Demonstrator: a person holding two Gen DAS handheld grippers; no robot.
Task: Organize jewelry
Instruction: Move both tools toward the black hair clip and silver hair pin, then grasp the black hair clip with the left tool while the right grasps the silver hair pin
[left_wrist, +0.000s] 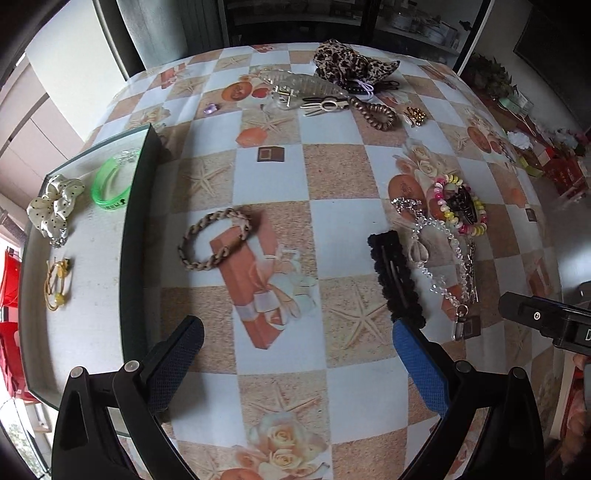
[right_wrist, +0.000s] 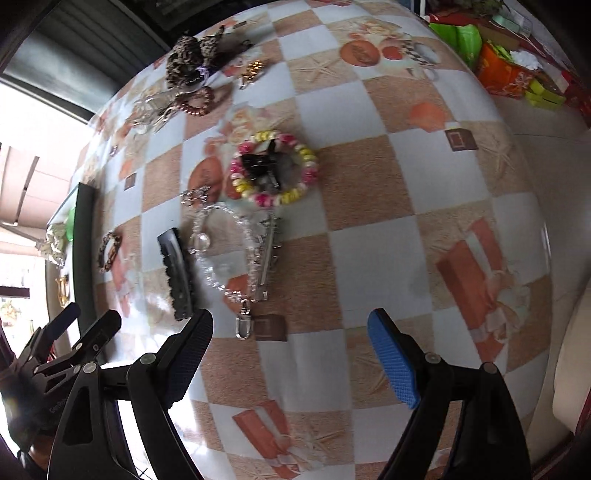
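Note:
A shallow tray (left_wrist: 135, 229) at the table's left holds a spotted cream scrunchie (left_wrist: 55, 208), a green bangle (left_wrist: 112, 181) and gold hoops (left_wrist: 57, 282). A braided brown bracelet (left_wrist: 216, 238) lies just right of the tray, ahead of my open, empty left gripper (left_wrist: 295, 343). A black fuzzy hair clip (right_wrist: 177, 273), a clear crystal bead strand (right_wrist: 221, 251) and a pink-yellow bead bracelet (right_wrist: 275, 170) lie ahead of my open, empty right gripper (right_wrist: 291, 354). The black clip (left_wrist: 397, 275) also shows in the left wrist view.
At the far side lie a leopard scrunchie (left_wrist: 351, 64), a clear claw clip (left_wrist: 295, 86), a brown spiral hair tie (left_wrist: 378, 112) and a gold clip (left_wrist: 415, 116). Coloured boxes (right_wrist: 502, 70) stand beyond the table's right edge. The right gripper's body (left_wrist: 546, 321) shows at the right of the left wrist view.

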